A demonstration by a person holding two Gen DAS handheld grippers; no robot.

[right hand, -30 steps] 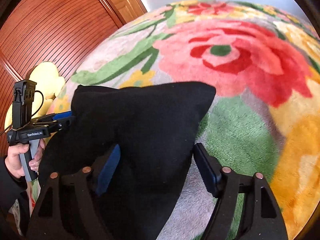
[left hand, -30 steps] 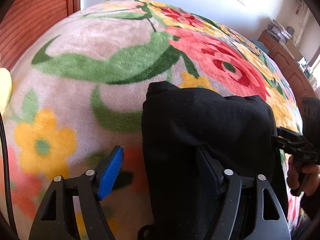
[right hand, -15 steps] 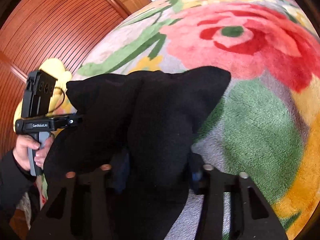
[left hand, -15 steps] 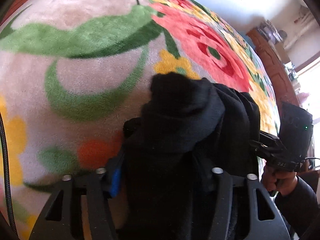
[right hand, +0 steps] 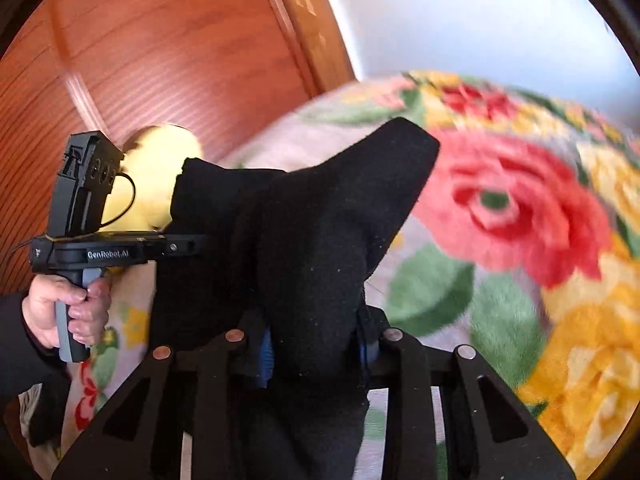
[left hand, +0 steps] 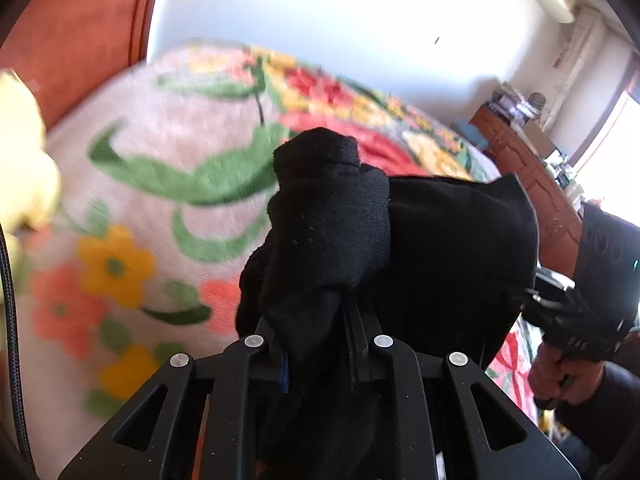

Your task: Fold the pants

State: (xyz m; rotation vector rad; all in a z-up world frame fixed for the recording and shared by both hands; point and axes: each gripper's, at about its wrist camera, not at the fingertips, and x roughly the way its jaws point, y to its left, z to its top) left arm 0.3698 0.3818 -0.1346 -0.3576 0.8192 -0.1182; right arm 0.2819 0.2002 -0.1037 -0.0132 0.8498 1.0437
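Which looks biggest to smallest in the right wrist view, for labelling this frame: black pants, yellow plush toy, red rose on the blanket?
1. black pants, though nearness to the camera inflates them.
2. red rose.
3. yellow plush toy, partly hidden behind the pants and the left tool.

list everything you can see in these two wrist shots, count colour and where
pants: one, black, bunched and lifted above the blanket, pinched between both grippers
blanket: one, floral in red, yellow, green and pink, spread under the pants
plush item: one, pale yellow, at the blanket's edge by the wooden panel
wooden panel: one, reddish brown, behind the blanket
wall: white, far side
wooden cabinet: one, brown, small clutter on top, right side of the left wrist view
left gripper: one, black with blue pads, jaws closing on pants fabric
right gripper: one, black with blue pads, jaws closing on pants fabric
hands: two, one on each gripper handle, dark sleeves
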